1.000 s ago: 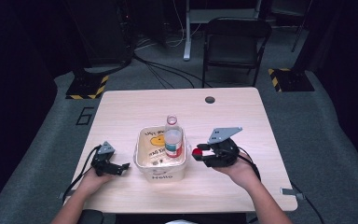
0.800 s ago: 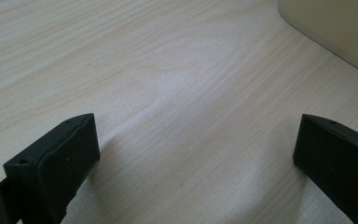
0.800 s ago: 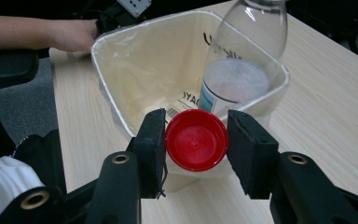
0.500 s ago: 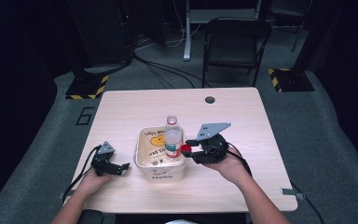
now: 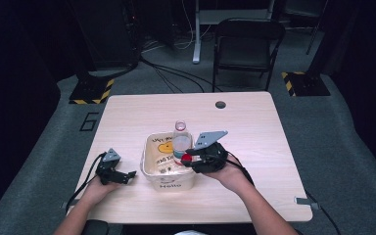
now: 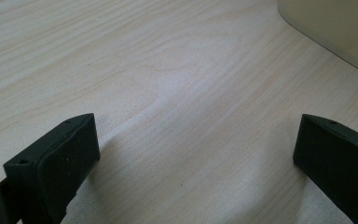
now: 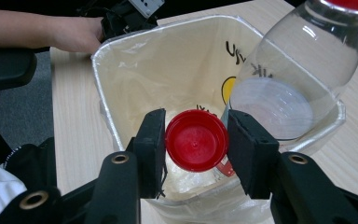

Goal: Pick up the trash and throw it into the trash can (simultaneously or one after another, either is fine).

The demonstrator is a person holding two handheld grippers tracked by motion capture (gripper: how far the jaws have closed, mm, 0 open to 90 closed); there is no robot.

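Observation:
My right gripper [image 7: 196, 140] is shut on a red bottle cap [image 7: 196, 140] and holds it over the right rim of a cream bin [image 5: 168, 182] lined with clear plastic [image 7: 121, 84]. In the high view the red cap [image 5: 186, 158] shows at the tip of the right gripper [image 5: 188, 159]. A clear plastic bottle [image 5: 180, 139] without its cap stands in the bin, close beside the cap; the same bottle [image 7: 298, 79] leans at the upper right in the right gripper view. My left gripper [image 6: 196, 158] rests open on the bare table left of the bin, and appears in the high view too [image 5: 127, 175].
The wooden table [image 5: 254, 132] has a cable hole [image 5: 220, 104] near its far edge. A black folding chair [image 5: 247, 44] stands behind the table. The cream bin's corner [image 6: 335, 32] lies ahead and right of the left jaws.
My right gripper has moved left with the red cap, from beside the bin to over its right rim next to the bottle. The left gripper has stayed put.

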